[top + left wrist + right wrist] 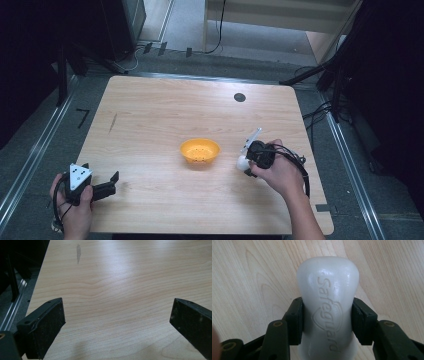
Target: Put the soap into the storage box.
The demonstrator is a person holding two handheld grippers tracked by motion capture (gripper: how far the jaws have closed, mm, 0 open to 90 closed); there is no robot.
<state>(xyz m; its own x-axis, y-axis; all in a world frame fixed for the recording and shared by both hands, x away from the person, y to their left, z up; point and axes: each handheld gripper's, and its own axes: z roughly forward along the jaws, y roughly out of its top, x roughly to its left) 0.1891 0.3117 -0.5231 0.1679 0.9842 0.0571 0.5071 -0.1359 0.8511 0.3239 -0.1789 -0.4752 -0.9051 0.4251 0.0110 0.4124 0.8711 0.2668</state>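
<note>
— What are you seeing from largest to smallest?

— I'm looking down on the wooden table (160,110), pale grain, with a small dark round mark (239,97) near its far edge. Near the middle an orange bowl (200,150) is sitting upright, with small holes showing in its bottom.

— And your hands?

— My left gripper (109,184) is resting at the near left corner of the table, well apart from the bowl. In the left gripper view its fingers (45,325) are standing wide, with bare tabletop between them and nothing touching the pads.

— The right one?

— I'm holding my right gripper (246,161) just to the right of the bowl, near it but not touching it. Its fingers (295,320) are clamping a white bar of soap (328,305) from both sides, pressing on the bar's narrowed waist.

— Where exactly is the soap sitting?

— It's between the pads of the right gripper, its rounded end sticking out past the fingertips. In the right gripper view I'm reading "Safeguard" embossed along its face above a shield outline. From the high view the soap (242,162) is showing as a pale lump at the gripper's tip, beside the bowl's right rim. I cannot tell whether it's touching the wood.
</note>
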